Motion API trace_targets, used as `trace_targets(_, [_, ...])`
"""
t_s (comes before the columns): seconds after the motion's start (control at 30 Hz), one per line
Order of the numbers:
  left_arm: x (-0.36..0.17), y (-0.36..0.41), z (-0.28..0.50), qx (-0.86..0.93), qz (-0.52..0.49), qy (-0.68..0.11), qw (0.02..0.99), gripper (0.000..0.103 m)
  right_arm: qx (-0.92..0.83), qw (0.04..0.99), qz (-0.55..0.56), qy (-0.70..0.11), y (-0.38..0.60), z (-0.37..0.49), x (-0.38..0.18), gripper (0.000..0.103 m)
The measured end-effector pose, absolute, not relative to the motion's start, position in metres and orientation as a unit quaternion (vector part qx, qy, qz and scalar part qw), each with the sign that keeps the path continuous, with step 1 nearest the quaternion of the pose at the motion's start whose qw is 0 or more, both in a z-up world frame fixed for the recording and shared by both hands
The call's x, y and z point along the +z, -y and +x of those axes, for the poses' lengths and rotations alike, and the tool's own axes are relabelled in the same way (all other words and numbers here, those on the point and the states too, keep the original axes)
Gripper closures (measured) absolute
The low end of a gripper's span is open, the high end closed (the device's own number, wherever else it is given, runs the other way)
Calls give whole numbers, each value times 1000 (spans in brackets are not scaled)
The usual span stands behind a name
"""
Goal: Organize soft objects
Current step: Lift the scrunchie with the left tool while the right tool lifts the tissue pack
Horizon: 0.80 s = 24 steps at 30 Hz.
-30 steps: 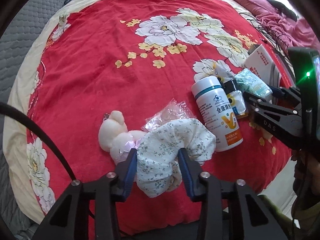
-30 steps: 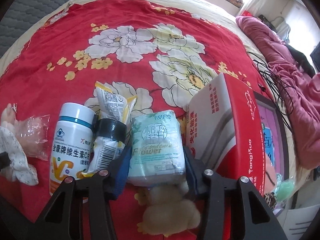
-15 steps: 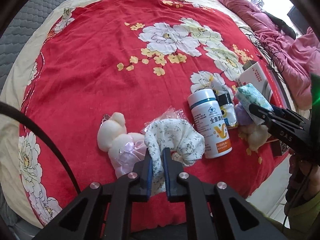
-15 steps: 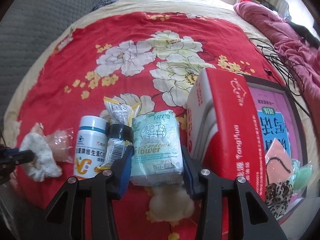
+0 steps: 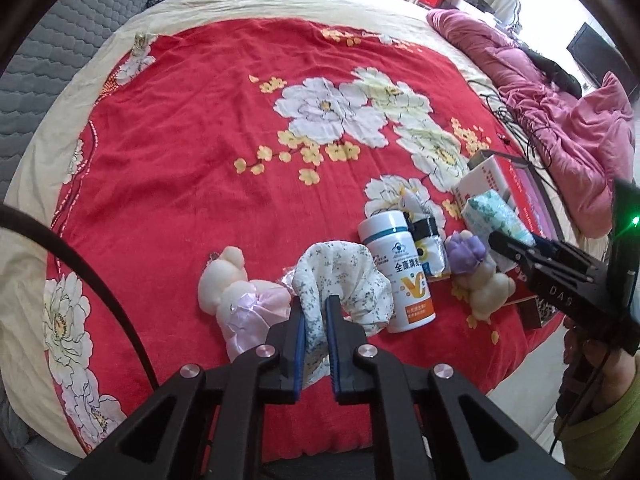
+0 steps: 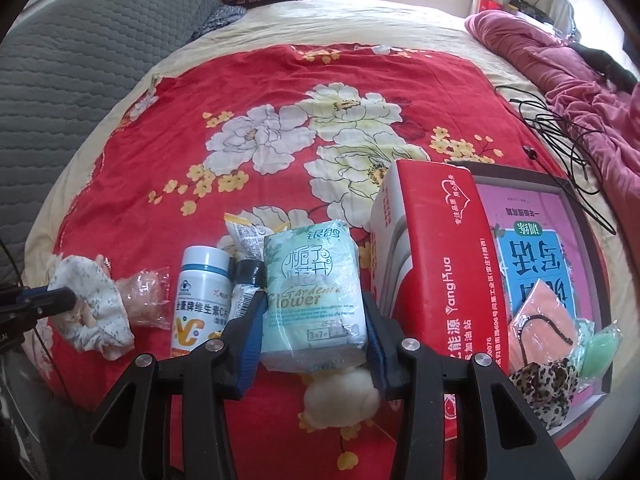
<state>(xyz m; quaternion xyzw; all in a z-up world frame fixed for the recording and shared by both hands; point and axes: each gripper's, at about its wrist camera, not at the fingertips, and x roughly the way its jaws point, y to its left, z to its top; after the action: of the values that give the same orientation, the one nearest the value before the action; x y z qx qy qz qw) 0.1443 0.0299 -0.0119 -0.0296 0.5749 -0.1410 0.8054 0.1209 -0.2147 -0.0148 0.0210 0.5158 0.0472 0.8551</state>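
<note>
My left gripper [image 5: 315,309] is shut on a white floral fabric scrunchie [image 5: 340,280] and holds it above the red flowered blanket [image 5: 192,152]. The scrunchie also shows in the right wrist view [image 6: 94,304]. A cream plush bear in a pink dress [image 5: 236,288] lies just left of it. My right gripper [image 6: 314,304] is shut on a light green tissue pack [image 6: 314,292] and holds it above a second cream plush toy [image 6: 342,402]. In the left wrist view that toy [image 5: 486,280] has a purple part, and the tissue pack [image 5: 496,216] sits in the right gripper [image 5: 506,246].
A white vitamin bottle [image 6: 202,296], a snack packet [image 6: 246,240] and a crinkled plastic wrapper [image 6: 146,298] lie between the two grippers. A red and white carton [image 6: 436,272] stands beside a dark tray [image 6: 576,208] holding small fabric items. Black cables [image 6: 560,128] and a pink quilt [image 6: 580,64] lie at the far right.
My left gripper closed on the scrunchie and lifted it off the blanket. My right gripper rose with the tissue pack, uncovering more of the plush toy beneath.
</note>
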Motion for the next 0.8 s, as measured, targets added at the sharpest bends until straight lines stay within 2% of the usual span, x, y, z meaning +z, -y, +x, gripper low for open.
trace_targets(0.8, [39,-20,139,-142,-32,-526,838,93,64,873,26,-482,215,99,22,57])
